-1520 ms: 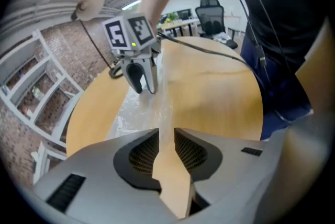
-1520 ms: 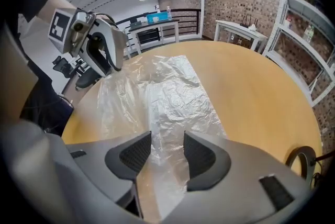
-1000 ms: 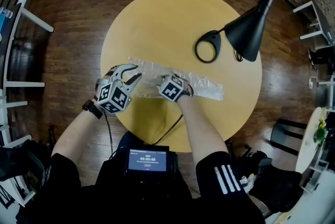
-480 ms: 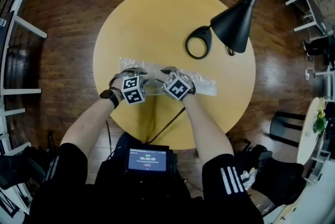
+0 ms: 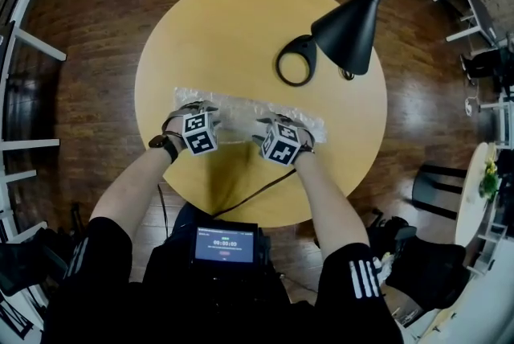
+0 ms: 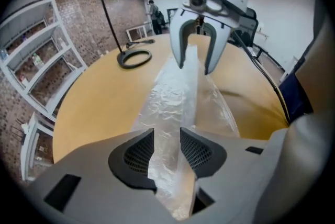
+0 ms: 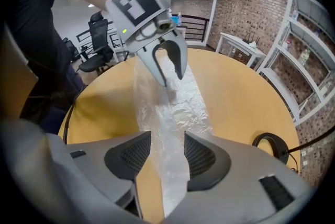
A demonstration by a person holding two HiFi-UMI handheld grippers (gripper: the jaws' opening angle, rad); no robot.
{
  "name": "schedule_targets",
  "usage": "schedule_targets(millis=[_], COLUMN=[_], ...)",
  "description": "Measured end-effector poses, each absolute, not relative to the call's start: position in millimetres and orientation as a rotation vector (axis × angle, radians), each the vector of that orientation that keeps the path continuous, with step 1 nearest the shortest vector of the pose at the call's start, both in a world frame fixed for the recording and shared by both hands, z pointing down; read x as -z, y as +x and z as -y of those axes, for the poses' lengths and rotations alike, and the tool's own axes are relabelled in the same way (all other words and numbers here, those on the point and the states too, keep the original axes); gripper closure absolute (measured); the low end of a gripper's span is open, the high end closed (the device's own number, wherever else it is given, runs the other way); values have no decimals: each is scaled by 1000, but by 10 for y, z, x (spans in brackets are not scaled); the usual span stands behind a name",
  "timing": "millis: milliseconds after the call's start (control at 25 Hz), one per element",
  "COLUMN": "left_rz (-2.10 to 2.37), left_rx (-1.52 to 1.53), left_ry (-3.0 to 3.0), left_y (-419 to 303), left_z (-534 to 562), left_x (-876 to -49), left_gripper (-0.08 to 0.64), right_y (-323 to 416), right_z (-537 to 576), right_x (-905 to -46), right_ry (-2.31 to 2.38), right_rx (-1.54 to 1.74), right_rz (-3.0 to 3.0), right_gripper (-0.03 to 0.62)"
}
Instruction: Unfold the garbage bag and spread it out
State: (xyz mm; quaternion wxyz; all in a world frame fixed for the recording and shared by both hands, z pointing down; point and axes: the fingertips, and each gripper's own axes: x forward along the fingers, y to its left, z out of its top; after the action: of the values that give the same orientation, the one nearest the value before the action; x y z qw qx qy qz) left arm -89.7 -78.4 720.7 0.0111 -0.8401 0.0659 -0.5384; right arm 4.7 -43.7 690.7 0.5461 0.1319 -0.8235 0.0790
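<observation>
the only container on the round yellow wooden table (image 5: 241, 13) is the clear, crinkled plastic garbage bag (image 5: 241, 105). it lies flattened into a long folded strip with its layers pressed together. the strip starts a little left of the left claw (image 5: 201, 108), passes under both claws and ends just right of the right claw (image 5: 279, 122).

left of the left claw, a band of bare tabletop runs out to the table's rim, with dark plank floor (image 5: 88, 53) beyond it. ahead of both claws, past the bag, the tabletop is wide and bare. ahead and to the right of the right claw stands a black desk lamp (image 5: 345, 25). its ring-shaped base (image 5: 297, 61) sits well apart from the strip, and its cone shade hangs over the table's right side. behind the claws the table's near edge is close, and a black cable (image 5: 249, 194) trails over it from the right claw.

both claws point steeply down onto the strip. the left claw's jaws have just been opening and now stand a narrow gap apart. the film runs up between its mesh pads (image 6: 140, 154) and is not clamped flat. the right claw's jaws are also slightly apart and straddle the strip. the film lies against one pad (image 7: 201, 154), and bare table shows beside the other.
</observation>
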Motion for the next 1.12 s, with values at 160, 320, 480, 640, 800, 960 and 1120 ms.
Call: schedule_targets(millis=[160,320,480,640,800,960,1120], left_rz=[-312,-342,-332,-318,-328,-329,-324], left_rx=[1675,1769,1822,1829,1838,1843,1846], left_ry=[-2640,-2570,-2529,-2517,-2515,-2518,-2512], left_y=[-766,-674,-646,-643,-639,-646,-649], left_z=[1047,1170,1178,1172,1172,1174,1186], left_x=[-7099,-7285,-7429,-7422,-7410,-7426,-7428], left_gripper=[397,397,425,425,425,425,425], right_y=[35,39,58,67,85,48,-45], right_z=[310,187,119,138,124,2,-221], right_x=[-7010,-7123,-7234,-7247,-7169,-7031,-6947], right_ry=[265,223,222,269,296,295,258], right_rx=[-162,-173,-201,-171,-159,-181,-203], right_rz=[1918,1881,1856,1859,1882,1917,1949], right_gripper=[370,371,380,475,581,586,586])
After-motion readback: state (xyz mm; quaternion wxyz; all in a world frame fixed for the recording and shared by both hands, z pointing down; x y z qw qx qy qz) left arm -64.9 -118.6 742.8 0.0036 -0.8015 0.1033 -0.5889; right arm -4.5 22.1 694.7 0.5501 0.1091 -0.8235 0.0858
